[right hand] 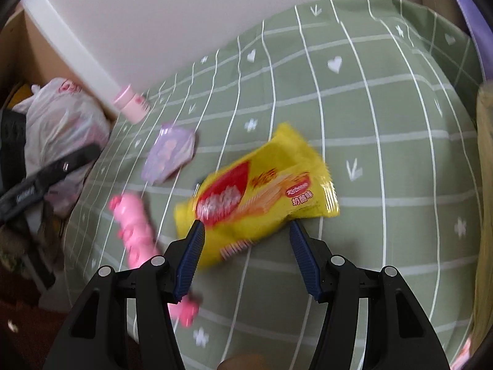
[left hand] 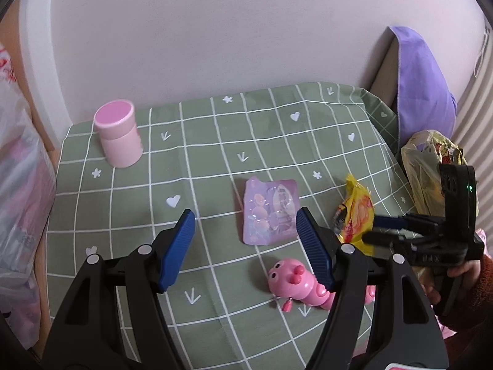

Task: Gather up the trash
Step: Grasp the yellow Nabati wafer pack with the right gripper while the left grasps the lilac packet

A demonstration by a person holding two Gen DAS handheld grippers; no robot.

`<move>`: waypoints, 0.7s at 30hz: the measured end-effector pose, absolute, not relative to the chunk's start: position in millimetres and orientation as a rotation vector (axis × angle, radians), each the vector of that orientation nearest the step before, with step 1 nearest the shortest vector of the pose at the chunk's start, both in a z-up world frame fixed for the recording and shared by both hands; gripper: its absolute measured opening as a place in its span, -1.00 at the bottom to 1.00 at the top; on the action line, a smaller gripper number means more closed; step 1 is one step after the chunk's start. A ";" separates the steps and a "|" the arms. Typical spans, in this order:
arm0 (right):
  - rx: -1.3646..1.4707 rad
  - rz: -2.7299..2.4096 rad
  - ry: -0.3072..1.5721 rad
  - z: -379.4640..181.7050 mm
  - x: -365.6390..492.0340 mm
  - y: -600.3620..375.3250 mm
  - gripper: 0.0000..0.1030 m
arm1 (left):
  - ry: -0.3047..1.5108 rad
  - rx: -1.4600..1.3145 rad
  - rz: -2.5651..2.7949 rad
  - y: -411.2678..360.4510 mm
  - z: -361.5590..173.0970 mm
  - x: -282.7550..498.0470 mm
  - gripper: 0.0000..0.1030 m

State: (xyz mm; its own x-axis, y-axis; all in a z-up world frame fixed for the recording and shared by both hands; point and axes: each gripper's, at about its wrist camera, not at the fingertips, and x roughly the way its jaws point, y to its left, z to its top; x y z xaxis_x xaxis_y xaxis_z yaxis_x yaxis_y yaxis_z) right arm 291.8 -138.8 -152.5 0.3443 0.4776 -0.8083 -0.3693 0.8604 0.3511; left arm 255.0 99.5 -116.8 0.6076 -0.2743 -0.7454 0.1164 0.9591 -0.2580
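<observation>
Both grippers open over a green checked counter strewn with wrappers and a toy.

A pink lidded canister (left hand: 118, 134), contents unseen, stands upright at the counter's (left hand: 215, 141) far left; a yellowish plastic bag (left hand: 431, 172) holding crumpled wrappers sits off the right edge. The left gripper (left hand: 245, 234) has its jaws spread wide and empty; the purple packet (left hand: 271, 211) lies flat just ahead, nearer the right jaw. The right gripper (right hand: 246, 246) is also wide open, holding nothing; the yellow snack wrapper (right hand: 262, 197) lies between and just beyond its jaw tips, whether touching is unclear. A pink caterpillar toy (left hand: 295, 280) lies beside it.
</observation>
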 end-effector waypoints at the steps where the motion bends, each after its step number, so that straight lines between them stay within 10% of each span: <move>1: 0.110 0.549 1.079 -152.6 296.3 -136.1 0.06 | 0.896 -0.198 -0.222 102.2 -118.7 255.3 0.26; 5: 0.051 0.543 1.068 -155.6 311.5 -121.0 -0.02 | 0.912 -0.217 -0.205 110.4 -125.3 255.5 0.26; 10: 0.002 0.583 1.048 -152.7 309.8 -112.9 -0.66 | 0.932 -0.269 -0.216 118.1 -132.3 259.3 0.26; 21: 0.098 0.498 0.943 -109.7 269.9 -177.6 -0.71 | 0.999 -0.165 -0.294 83.1 -148.8 308.2 0.25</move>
State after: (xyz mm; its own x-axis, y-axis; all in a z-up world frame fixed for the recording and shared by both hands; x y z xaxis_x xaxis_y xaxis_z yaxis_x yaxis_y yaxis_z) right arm 269.9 -177.6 -109.7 0.4840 0.4501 -0.7504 -0.3661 0.8831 0.2935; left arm 308.2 83.1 -148.8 0.5064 -0.3173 -0.8018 0.1670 0.9483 -0.2698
